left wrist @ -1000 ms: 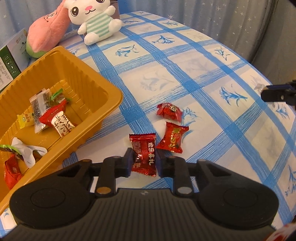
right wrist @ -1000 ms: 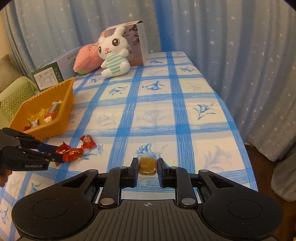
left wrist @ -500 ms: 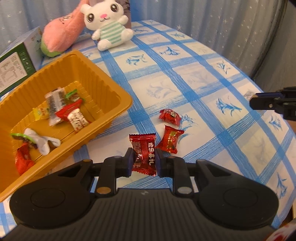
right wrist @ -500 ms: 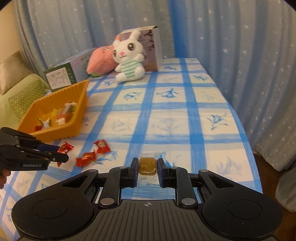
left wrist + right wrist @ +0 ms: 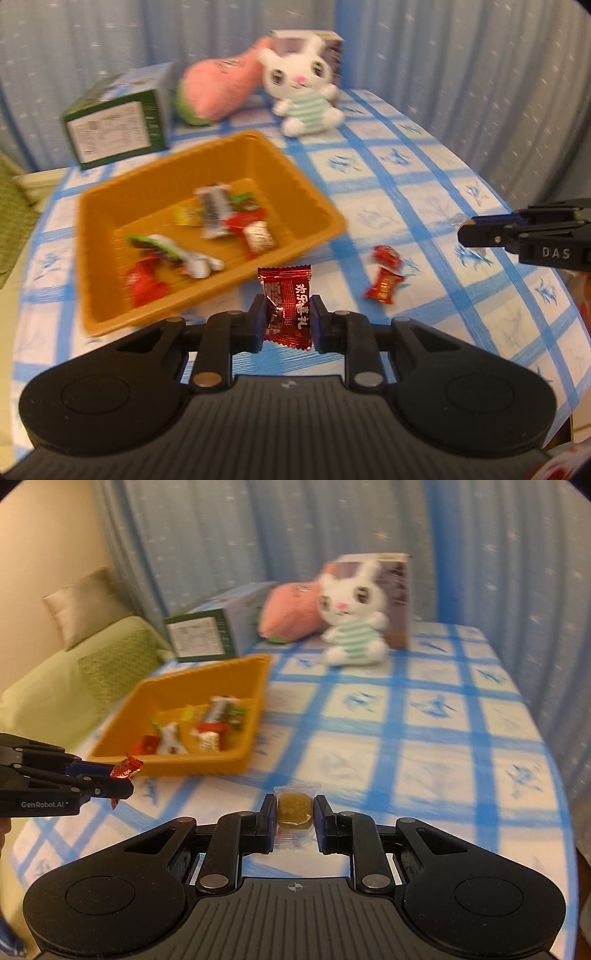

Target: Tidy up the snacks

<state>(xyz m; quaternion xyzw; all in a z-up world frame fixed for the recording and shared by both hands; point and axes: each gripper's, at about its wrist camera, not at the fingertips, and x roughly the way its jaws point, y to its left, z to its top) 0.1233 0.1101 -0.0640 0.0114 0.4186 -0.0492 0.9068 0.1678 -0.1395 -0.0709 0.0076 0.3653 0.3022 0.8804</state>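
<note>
Orange tray (image 5: 317, 206) of wrapped snacks on the checked bench (image 5: 424, 177), left gripper (image 5: 287, 318) clamped on a red candy packet (image 5: 286, 306), two red candies (image 5: 384, 273) on the cloth, right gripper (image 5: 294, 814) pinching a clear-wrapped brown candy (image 5: 294, 809).

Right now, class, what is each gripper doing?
Left gripper: closed on a red wrapped candy.
Right gripper: closed on a brown candy in clear wrapper.
</note>
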